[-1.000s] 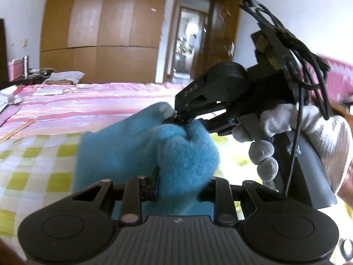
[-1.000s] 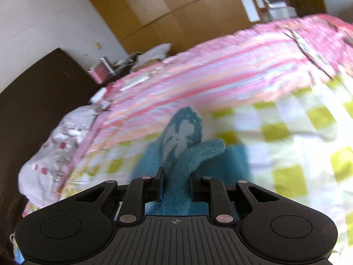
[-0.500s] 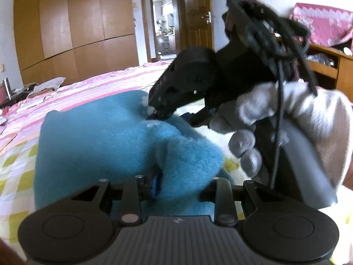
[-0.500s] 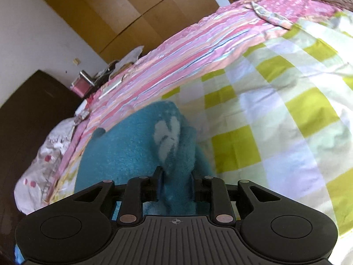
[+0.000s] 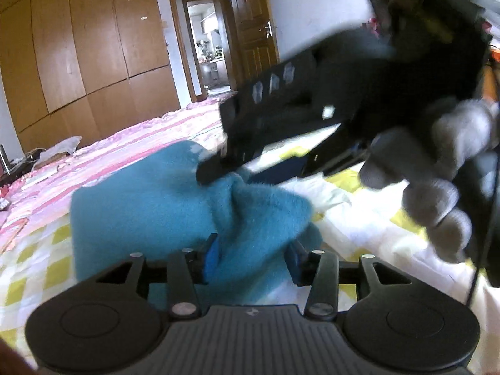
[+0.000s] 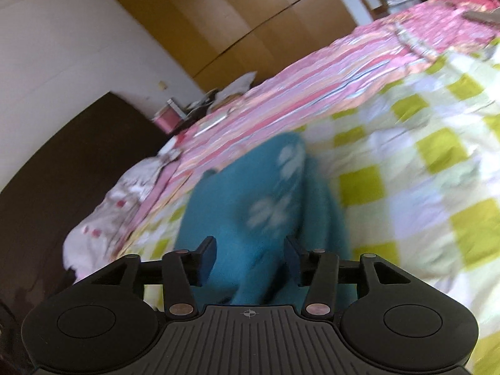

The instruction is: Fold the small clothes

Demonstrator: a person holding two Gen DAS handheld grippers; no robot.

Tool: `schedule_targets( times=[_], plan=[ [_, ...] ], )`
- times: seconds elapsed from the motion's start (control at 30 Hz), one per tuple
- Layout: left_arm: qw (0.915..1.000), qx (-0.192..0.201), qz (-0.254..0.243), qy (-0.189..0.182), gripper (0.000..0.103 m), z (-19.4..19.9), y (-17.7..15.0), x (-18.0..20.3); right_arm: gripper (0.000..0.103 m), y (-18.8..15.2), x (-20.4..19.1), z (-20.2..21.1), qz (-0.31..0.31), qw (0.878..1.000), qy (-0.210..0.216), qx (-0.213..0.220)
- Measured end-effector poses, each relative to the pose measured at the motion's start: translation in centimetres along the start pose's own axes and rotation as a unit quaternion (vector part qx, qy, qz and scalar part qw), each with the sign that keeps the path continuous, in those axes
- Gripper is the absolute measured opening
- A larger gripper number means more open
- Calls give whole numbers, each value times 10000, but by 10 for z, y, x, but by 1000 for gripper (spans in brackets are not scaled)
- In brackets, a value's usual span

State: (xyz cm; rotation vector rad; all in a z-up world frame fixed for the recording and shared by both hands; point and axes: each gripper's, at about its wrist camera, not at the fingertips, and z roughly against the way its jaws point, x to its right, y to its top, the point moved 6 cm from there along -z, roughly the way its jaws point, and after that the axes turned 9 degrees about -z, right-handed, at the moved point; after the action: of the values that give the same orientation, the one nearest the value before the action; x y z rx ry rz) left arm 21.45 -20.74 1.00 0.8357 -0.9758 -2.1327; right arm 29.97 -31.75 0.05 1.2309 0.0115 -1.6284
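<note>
item: teal fleece garment, centre frame on checked bedspread | handling: judged soft, light, floppy, bunches; take by hem corners | left gripper: jaws just opening, fold loose between | right gripper: likewise opening, cloth unpinched

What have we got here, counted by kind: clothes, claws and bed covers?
Clothes: 1, the blue fleece garment
Claws: 2, the left claw and the right claw; both have just been opening, with the garment between their jaws
Bed covers: 2, the pink striped cover and the yellow checked cover
Total: 5
</note>
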Motion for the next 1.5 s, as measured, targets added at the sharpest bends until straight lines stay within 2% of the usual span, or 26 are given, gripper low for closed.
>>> schedule_targets(
  times=[0.03, 0.17, 0.23, 0.27, 0.4, 0.47, 0.53, 0.6, 0.67, 0.73, 0.83, 0.9, 0.97, 1.13, 1.17, 1.2, 1.27, 1.4, 1.43, 1.5],
  plan=[
    [10000, 12, -7, -3, 50, 9, -2, -2, 52, -5, -2, -3, 69, 10000, -22, -66],
    [9999, -20, -3, 143, 51, 36, -12, -17, 51, -19, 4, -14, 353, 9975, -594, -112],
    [9996, -24, 124, 270, 52, 44, -11, -30, 23, -24, 12, -14, 128, 9983, -571, -66],
    [9992, -1, 191, 363, 53, 46, -10, -38, 13, -27, 16, -13, -22, 9988, -478, -79],
    [9935, 137, 673, 911, 61, 41, -2, -77, 10, -33, 31, 7, -365, 9987, -264, 228],
    [9888, 10, 1084, 1026, 61, 26, -7, -94, 9, -33, 41, 11, -516, 9976, -335, 315],
    [9843, -382, 1334, 1090, 61, 1, -16, -103, 9, -32, 55, 11, -789, 9954, -385, 379],
    [9816, -631, 1442, 1080, 61, -16, -25, -104, 9, -34, 66, 8, -1052, 9933, -305, 356],
    [9818, -608, 1394, 1135, 62, -21, -29, -100, 10, -34, 68, 10, -1142, 9926, -190, 367],
    [9836, -564, 1241, 1182, 61, -19, -27, -97, 19, -31, 58, 13, -839, 9955, -273, 358],
    [9850, -527, 1156, 1168, 61, -18, -30, -95, 22, -23, 34, 24, -218, 9954, -595, 717],
    [9852, -509, 1172, 1144, 61, -18, -29, -97, 40, -18, 20, 24, 6, 9952, -566, 794],
    [9852, -478, 1209, 1116, 61, -16, -28, -98, 47, -13, 13, 11, 114, 9955, -646, 690],
    [9871, -377, 1122, 1077, 61, -12, -21, -98, 47, 1, 14, -29, 258, 9935, -1020, 438],
    [9873, -337, 1128, 1068, 61, -12, -19, -98, 42, 3, 17, -35, 218, 9936, -1038, 388],
    [9872, -308, 1148, 1065, 61, -11, -17, -99, 31, 6, 19, -39, 129, 9944, -994, 340],
    [9864, -217, 1246, 1050, 61, -8, -15, -101, 26, 11, 19, -36, -20, 9961, -825, 308],
    [9860, -213, 1312, 1004, 65, -12, -21, -101, 24, 24, 14, -11, -162, 9950, -522, 834],
    [9861, -270, 1327, 959, 67, -17, -25, -99, 24, 25, 18, -13, -190, 9932, -670, 933],
    [9848, -360, 1453, 877, 67, -21, -31, -99, 25, 19, 29, -28, -85, 9899, -1143, 831]
  ],
)
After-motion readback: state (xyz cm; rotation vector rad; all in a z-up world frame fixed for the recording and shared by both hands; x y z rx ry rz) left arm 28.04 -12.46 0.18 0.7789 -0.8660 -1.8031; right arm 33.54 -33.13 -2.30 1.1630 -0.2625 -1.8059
